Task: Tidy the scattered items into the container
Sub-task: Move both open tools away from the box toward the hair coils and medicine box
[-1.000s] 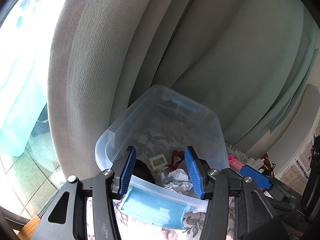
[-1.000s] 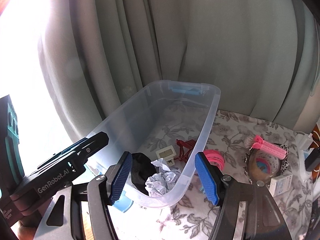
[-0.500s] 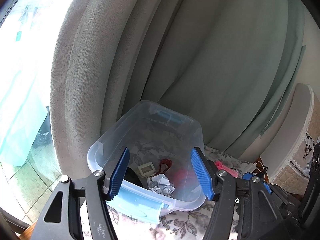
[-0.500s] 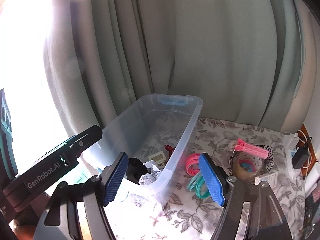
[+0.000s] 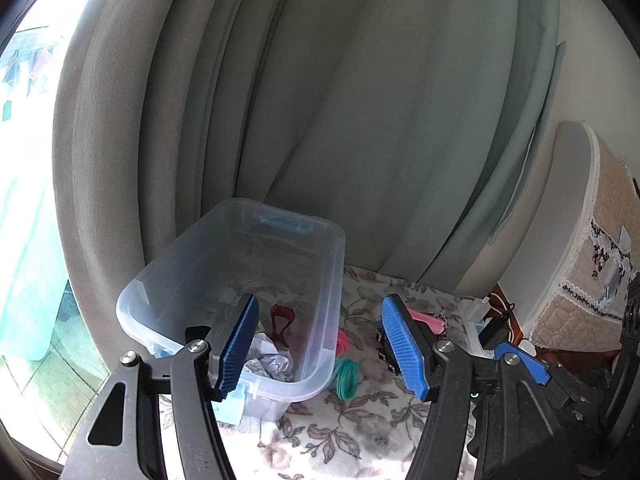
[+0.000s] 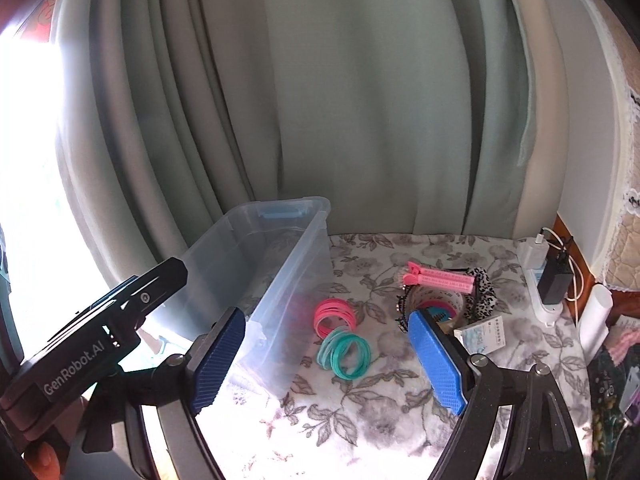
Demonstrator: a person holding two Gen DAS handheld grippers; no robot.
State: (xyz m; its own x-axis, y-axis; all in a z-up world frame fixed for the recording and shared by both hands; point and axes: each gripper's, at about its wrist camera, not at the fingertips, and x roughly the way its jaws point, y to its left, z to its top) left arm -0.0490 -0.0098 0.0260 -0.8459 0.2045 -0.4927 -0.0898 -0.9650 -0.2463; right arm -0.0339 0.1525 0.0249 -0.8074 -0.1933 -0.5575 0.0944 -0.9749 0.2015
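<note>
A clear plastic bin (image 5: 336, 264) stands on the flowered cloth at the left, against the curtain. Crumpled paper (image 5: 272, 360) and a dark red clip (image 5: 282, 320) lie inside it. Beside its right wall lie pink hair ties (image 6: 334, 314) and teal hair ties (image 6: 346, 354). Further right are a pink hair clip (image 6: 438, 278), a leopard scrunchie (image 6: 484, 284) and a small box (image 6: 482, 336). My left gripper (image 5: 320, 346) hangs open over the bin's near right corner, holding nothing. My right gripper (image 6: 326, 360) hovers above the teal ties; its jaws are opening with nothing between them.
A grey-green curtain (image 6: 360, 100) hangs close behind the bin. At the right edge of the cloth sit a white power strip (image 6: 532, 264) with a black charger (image 6: 554, 280) and a white cylinder (image 6: 596, 316). A padded headboard (image 5: 592, 240) rises on the right.
Both grippers have drawn back and up from the bin, which now looks smaller. Both pairs of jaws stand wider. The hair ties and the items to the right have come into view.
</note>
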